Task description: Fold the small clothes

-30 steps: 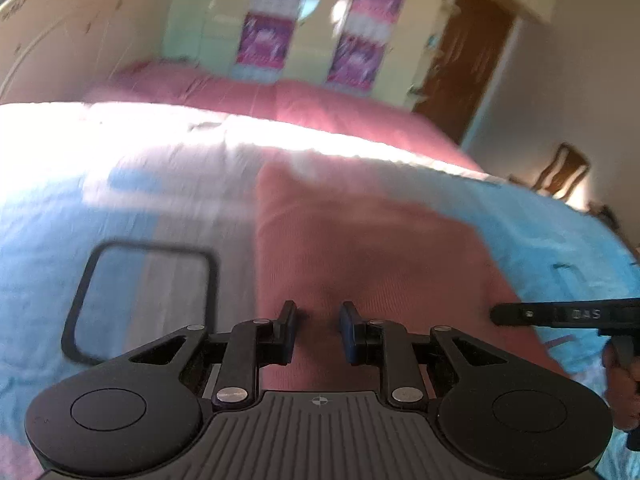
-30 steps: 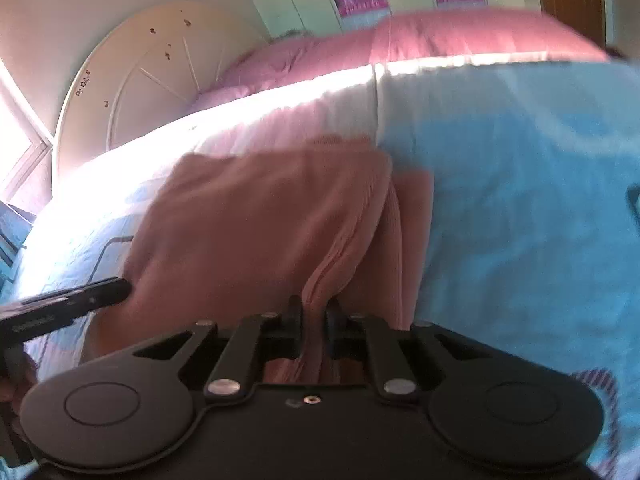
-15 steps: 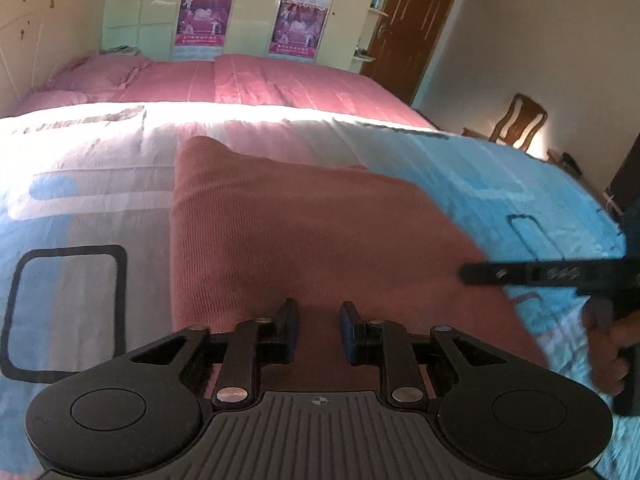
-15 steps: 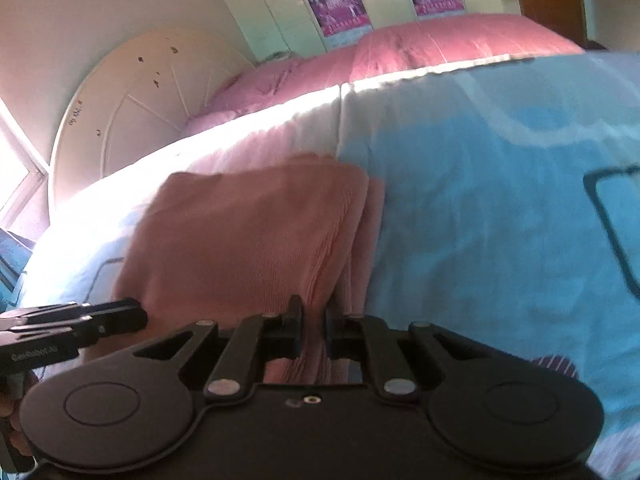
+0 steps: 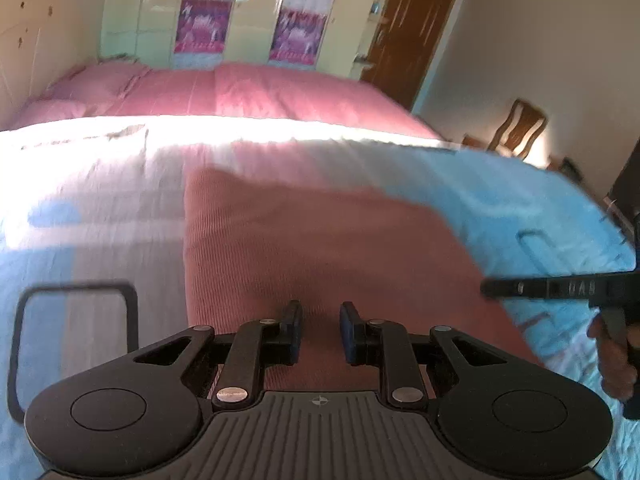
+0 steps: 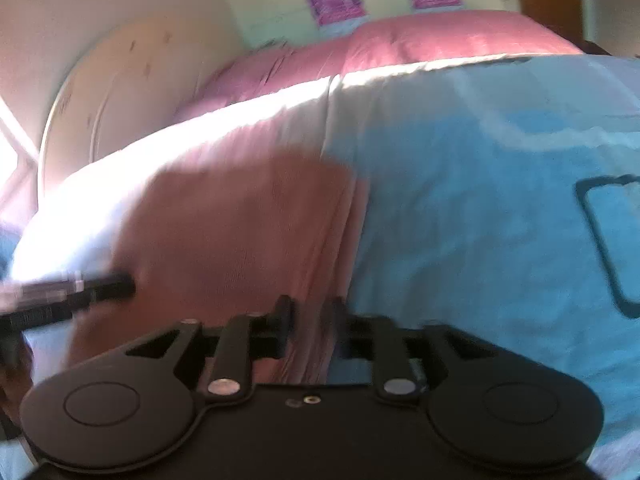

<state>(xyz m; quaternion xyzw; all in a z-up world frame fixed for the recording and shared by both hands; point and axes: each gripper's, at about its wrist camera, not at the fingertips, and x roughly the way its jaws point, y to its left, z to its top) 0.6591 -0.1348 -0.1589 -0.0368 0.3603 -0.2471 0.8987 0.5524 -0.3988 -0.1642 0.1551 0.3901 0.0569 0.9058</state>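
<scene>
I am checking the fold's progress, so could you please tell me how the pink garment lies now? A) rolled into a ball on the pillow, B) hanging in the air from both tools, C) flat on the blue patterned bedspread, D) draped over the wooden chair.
C: the pink garment lies spread flat on the bedspread, lifted by neither tool.

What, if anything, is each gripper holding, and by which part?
Nothing. The right gripper has just opened off the pink garment's folded edge; the left gripper stands open above it.
</scene>
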